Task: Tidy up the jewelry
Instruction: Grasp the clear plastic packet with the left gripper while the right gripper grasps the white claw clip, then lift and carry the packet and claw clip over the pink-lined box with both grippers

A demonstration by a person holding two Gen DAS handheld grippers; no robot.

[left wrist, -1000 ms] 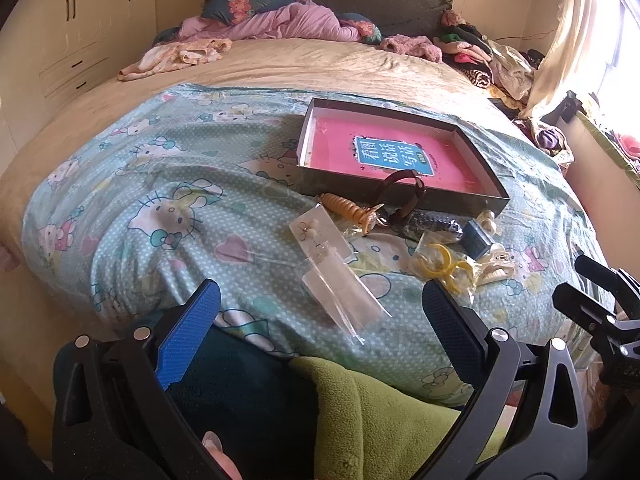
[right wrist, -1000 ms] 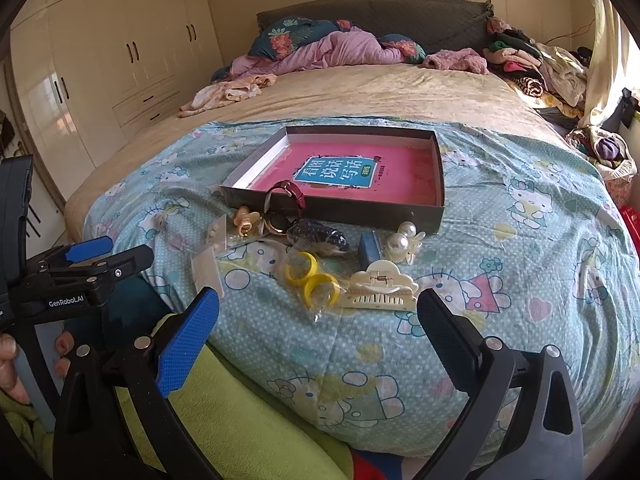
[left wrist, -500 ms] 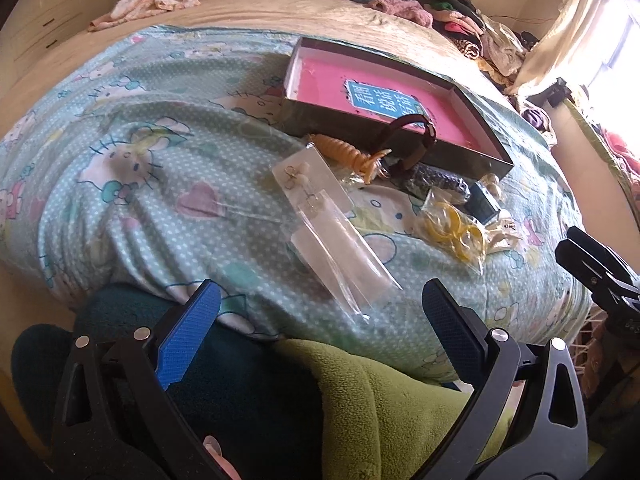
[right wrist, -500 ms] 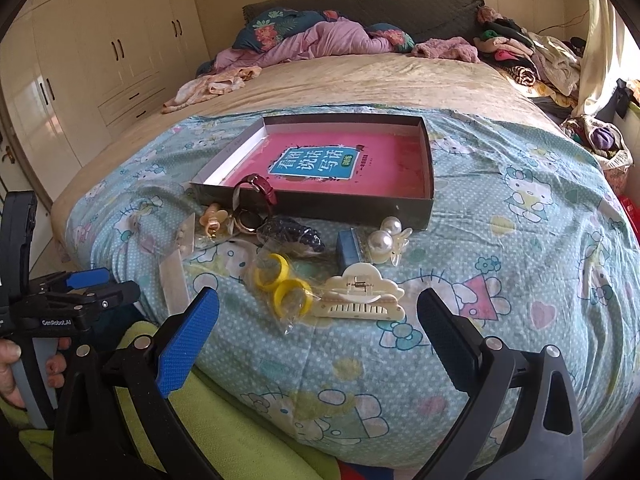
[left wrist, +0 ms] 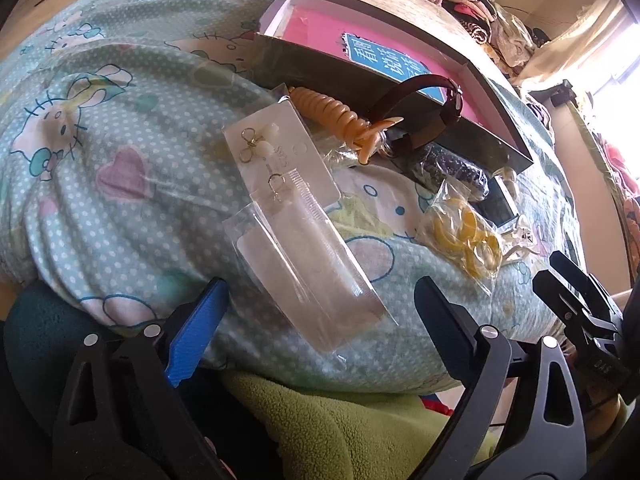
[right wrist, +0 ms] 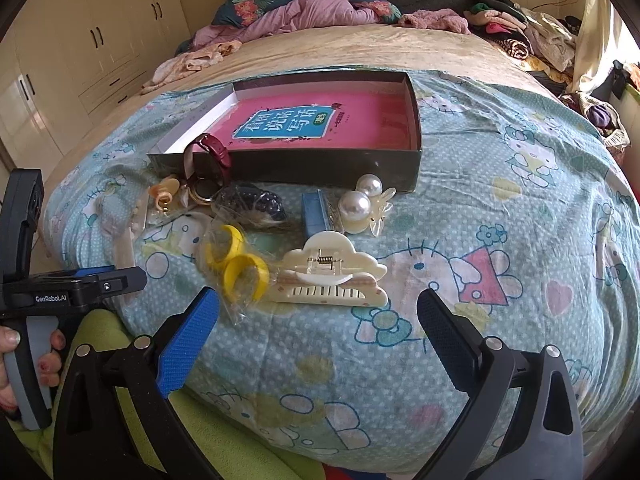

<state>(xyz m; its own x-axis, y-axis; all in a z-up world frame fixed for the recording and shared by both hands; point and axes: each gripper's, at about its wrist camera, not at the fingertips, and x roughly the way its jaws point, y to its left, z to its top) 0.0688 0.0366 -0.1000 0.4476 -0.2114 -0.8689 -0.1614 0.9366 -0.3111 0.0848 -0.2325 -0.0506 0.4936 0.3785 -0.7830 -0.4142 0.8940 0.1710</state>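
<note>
The left tongs (left wrist: 320, 312), jaws wide and just narrowing with nothing gripped, hang nearest the clear earring packet (left wrist: 304, 248) on the bed (left wrist: 120, 140), its long axis running diagonally away between them toward the box (left wrist: 400, 80), while the right tongs (right wrist: 320, 320) gape empty before the cloud clip (right wrist: 332, 276).

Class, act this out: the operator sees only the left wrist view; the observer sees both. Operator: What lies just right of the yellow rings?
Observer: A cream, cloud-shaped claw clip, right beside them.
Operator: And behind it?
Observer: A hair clip with two big pearls, near the front wall of the box.
Operator: What about the right tongs?
Observer: Open and empty, tips short of the claw clip.
</note>
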